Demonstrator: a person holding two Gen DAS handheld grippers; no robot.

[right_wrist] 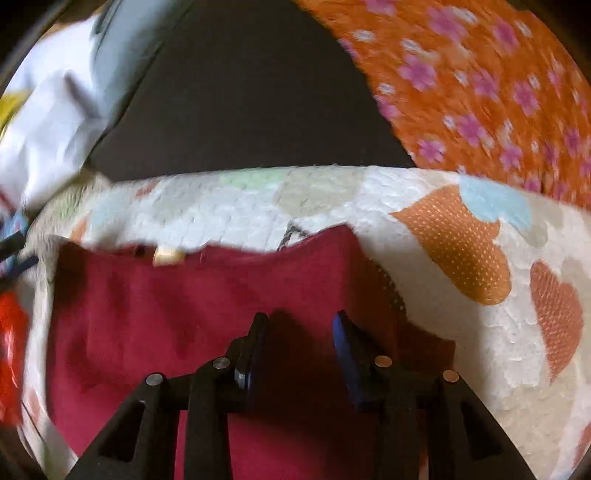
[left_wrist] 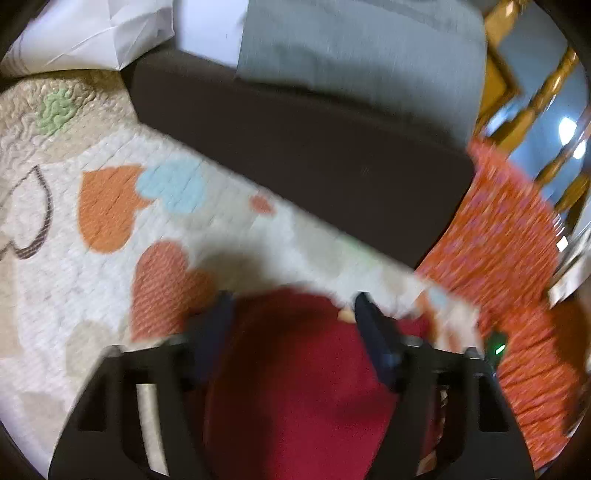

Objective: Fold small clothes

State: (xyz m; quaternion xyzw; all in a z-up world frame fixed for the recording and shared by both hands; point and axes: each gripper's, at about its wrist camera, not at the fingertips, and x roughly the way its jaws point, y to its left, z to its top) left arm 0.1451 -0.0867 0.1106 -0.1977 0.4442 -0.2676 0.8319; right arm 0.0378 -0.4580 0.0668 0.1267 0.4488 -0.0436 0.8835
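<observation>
A dark red small garment (right_wrist: 207,295) lies spread on a cream quilt with heart patches (right_wrist: 461,332). A small cream tag (right_wrist: 168,254) shows at its far edge. My right gripper (right_wrist: 300,316) hovers over the garment's right part, its jaws apart, and no cloth is pinched between the blue pads (right_wrist: 341,339). In the blurred left wrist view the same red garment (left_wrist: 295,387) fills the space under my left gripper (left_wrist: 293,297). Its jaws stand wide apart, and the fingers (left_wrist: 369,325) straddle the cloth without pressing on it.
Beyond the quilt (left_wrist: 110,258) runs a dark brown cushion edge (left_wrist: 314,147) with a grey cushion (left_wrist: 362,48) and white cloth (left_wrist: 92,33) behind. An orange floral cloth (right_wrist: 480,81) lies to the right. A wooden chair (left_wrist: 535,110) stands at the far right.
</observation>
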